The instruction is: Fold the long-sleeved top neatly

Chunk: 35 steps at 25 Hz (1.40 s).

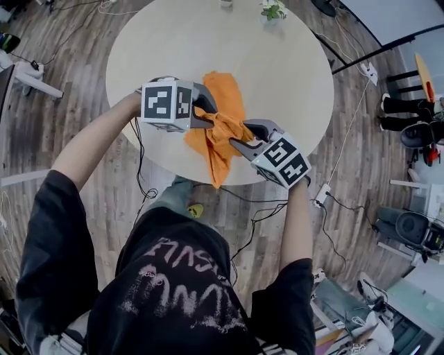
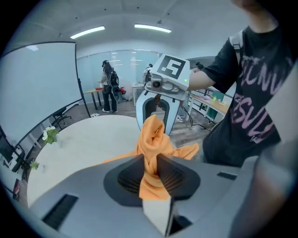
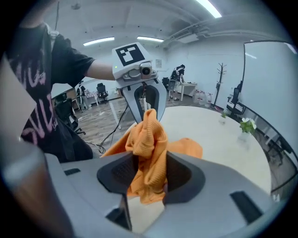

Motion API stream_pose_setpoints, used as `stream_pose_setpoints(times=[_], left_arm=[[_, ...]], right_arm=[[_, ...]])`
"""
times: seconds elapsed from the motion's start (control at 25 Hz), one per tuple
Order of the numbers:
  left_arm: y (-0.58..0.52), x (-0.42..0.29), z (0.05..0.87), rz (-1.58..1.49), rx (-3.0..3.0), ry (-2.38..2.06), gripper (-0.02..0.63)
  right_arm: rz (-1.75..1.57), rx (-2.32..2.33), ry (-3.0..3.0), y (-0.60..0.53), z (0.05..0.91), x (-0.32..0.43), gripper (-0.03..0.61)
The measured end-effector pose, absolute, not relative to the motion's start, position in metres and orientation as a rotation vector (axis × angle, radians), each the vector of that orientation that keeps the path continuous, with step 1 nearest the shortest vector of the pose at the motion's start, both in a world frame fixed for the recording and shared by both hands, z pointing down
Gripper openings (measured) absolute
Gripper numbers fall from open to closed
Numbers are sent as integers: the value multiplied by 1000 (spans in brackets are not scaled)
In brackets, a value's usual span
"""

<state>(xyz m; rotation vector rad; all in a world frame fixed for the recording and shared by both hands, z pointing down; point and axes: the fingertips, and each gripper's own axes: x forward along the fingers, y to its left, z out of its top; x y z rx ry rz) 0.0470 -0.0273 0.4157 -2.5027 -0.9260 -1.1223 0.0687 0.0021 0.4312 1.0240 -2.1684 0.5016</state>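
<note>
The orange long-sleeved top (image 1: 220, 132) hangs bunched over the near edge of the round pale table (image 1: 277, 76); part of it lies on the tabletop and a tail droops past the rim. My left gripper (image 1: 207, 112) is shut on one gathered wad of the top (image 2: 153, 135), and the cloth is squeezed between its black pads (image 2: 130, 174). My right gripper (image 1: 239, 143) is shut on another wad of the top (image 3: 149, 135) close by. The two grippers face each other, a short span of twisted cloth between them. Each sees the other's marker cube behind the cloth.
A small potted plant (image 1: 272, 10) stands at the table's far edge. Cables and a power strip (image 1: 321, 195) lie on the wooden floor round the table. Office chairs (image 1: 416, 232) stand at the right. A person (image 2: 109, 86) stands by desks in the background.
</note>
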Motion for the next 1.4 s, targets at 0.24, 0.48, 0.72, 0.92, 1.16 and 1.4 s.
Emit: stream_pose_setpoints(times=[0.24, 0.48, 0.72, 0.92, 1.16, 1.4], left_arm=[[-106, 105, 453, -1220, -2602, -928, 94], [-162, 139, 516, -1368, -2645, -889, 107], [-178, 162, 546, -1435, -2732, -893, 126], [-171, 162, 548, -1433, -2705, -948, 126], [-167, 151, 548, -1425, -2576, -1036, 92], [-167, 150, 544, -1386, -2498, -1104, 91]], right_arm=[[591, 1183, -2095, -70, 461, 131, 199], [581, 1349, -2032, -81, 468, 175, 206], [645, 1146, -1980, -42, 519, 151, 278], [628, 1018, -1951, -36, 549, 132, 139], [455, 984, -1997, -71, 489, 134, 79], [363, 912, -2009, -98, 437, 138, 64]])
